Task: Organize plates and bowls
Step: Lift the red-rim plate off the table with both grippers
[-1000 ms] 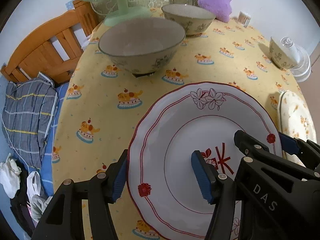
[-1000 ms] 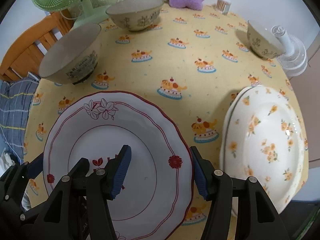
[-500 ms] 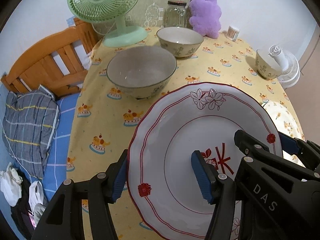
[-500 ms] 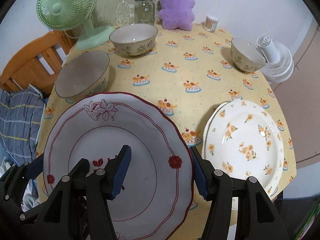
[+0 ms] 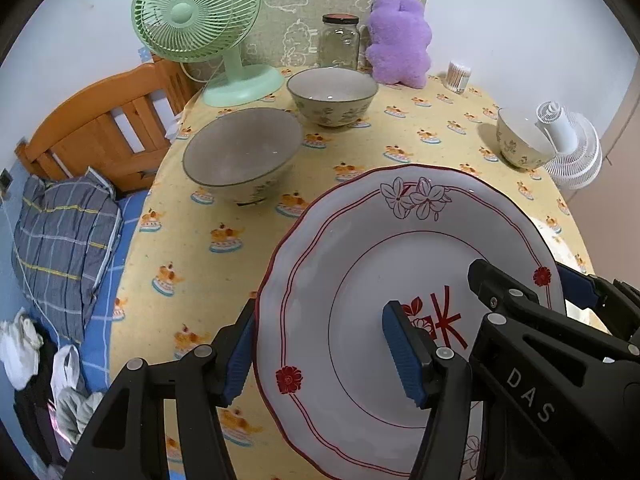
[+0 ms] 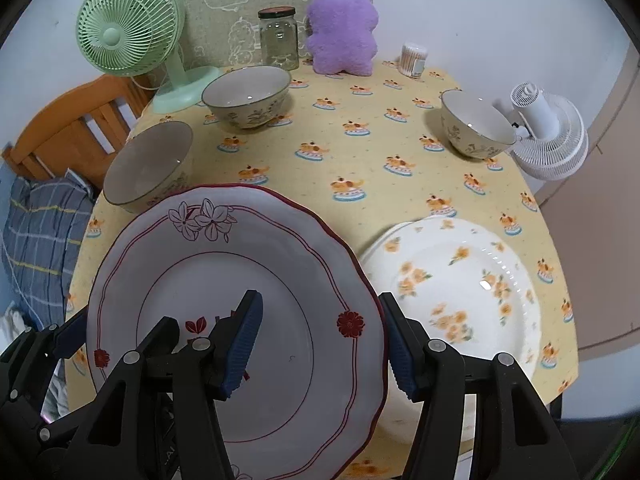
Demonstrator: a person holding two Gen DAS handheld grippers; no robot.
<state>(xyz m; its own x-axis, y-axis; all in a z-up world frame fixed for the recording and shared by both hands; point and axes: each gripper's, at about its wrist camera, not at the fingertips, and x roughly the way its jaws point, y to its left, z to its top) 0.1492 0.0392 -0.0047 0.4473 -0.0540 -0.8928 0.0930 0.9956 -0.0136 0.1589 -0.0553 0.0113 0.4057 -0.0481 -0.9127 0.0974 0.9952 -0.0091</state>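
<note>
The red-trimmed plate (image 5: 360,280) is held off the bench (image 5: 360,136) by both grippers. Its left rim is pinched by the left gripper (image 5: 320,348), one blue pad sitting under the rim and the other on the plate's face. Its right rim is pinched in the same way by the right gripper (image 6: 320,344), whose black body is also seen at the right edge of the left wrist view. The plate is carried above the near part of the yellow printed cloth, tilted toward the cameras. A flowered plate (image 6: 460,280) lies on the bench just right of it. A grey bowl (image 5: 244,156) stands near the left edge, a patterned bowl (image 5: 332,94) behind it, and a smaller bowl (image 6: 476,124) at the far right, beside a white fan (image 6: 552,140). A green fan (image 5: 196,8), a glass jar (image 5: 340,42) and a purple plush toy (image 5: 400,40) are set along the back.
</note>
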